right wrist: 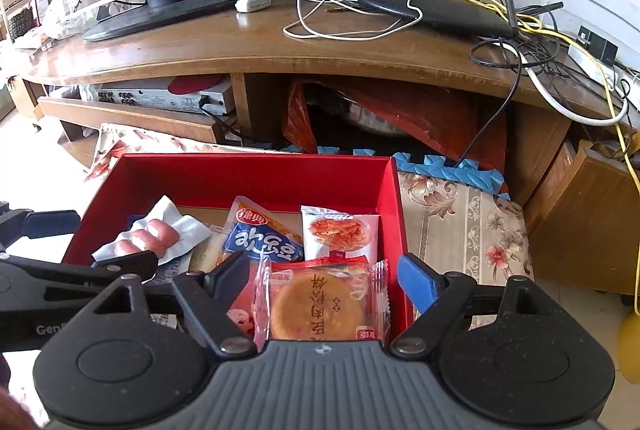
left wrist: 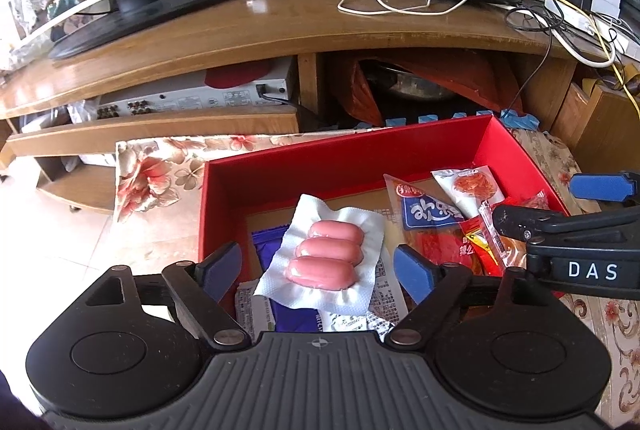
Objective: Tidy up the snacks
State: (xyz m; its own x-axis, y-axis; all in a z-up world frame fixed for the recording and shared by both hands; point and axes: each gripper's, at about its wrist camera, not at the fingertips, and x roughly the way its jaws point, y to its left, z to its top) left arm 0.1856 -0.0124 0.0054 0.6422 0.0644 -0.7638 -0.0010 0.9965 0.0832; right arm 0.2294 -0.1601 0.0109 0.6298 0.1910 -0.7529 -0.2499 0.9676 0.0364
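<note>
Both grippers, left (left wrist: 318, 266) and right (right wrist: 324, 280), hang spread; I'd pinch the light, slippery sausage pack (left wrist: 324, 256) by its flat edge, lower centre.

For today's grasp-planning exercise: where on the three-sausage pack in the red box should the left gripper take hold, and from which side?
Grip the flat white margin of the sausage pack, probably its raised near corner, coming from above and the near side. The three rounded sausages look slippery and wide; the thin sealed border suits closing fingers. The pack lies tilted atop other packets in the red box, between the open left gripper fingers.
</note>
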